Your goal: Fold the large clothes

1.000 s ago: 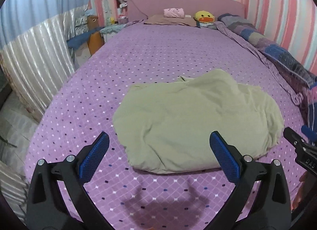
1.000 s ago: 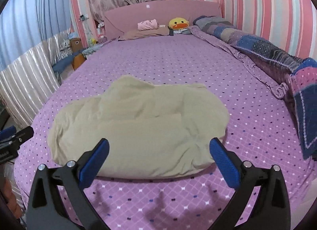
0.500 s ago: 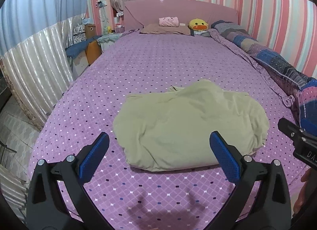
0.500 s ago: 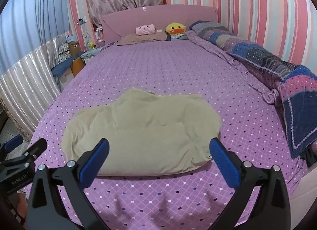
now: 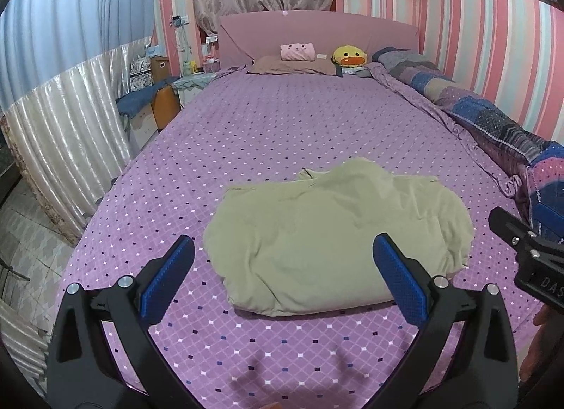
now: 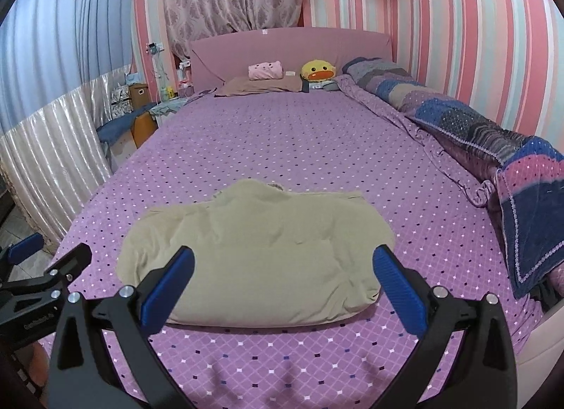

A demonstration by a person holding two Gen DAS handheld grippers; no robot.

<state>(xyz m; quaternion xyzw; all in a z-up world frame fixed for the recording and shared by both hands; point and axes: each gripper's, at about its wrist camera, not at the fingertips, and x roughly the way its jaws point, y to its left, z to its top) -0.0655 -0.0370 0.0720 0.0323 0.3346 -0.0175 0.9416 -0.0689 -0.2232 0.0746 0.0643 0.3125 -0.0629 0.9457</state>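
A folded olive-green garment lies on the bed, in the lower centre of the left wrist view and likewise in the lower centre of the right wrist view. It forms a thick, rounded bundle with a doubled edge toward the cameras and some creases across the top. It rests flat on the purple dotted bedspread, with bare cover on all sides.

The left hand-held gripper sits at the bottom of its view, jaws spread wide, blue pads facing inward, nothing between them. It is clear of the garment, held above the near edge of the bed. The right hand-held gripper shows the same state in its own view: jaws wide apart, nothing held, no contact with the cloth. Each gripper appears at the edge of the other's view, the right one at the right edge of the left wrist view, the left one at the lower left of the right wrist view.

At the upper centre, against the pink headboard, lie a brown pillow, a pink soft toy and a yellow duck toy. A patchwork quilt is bunched along the right side of the bed, beside the striped wall.
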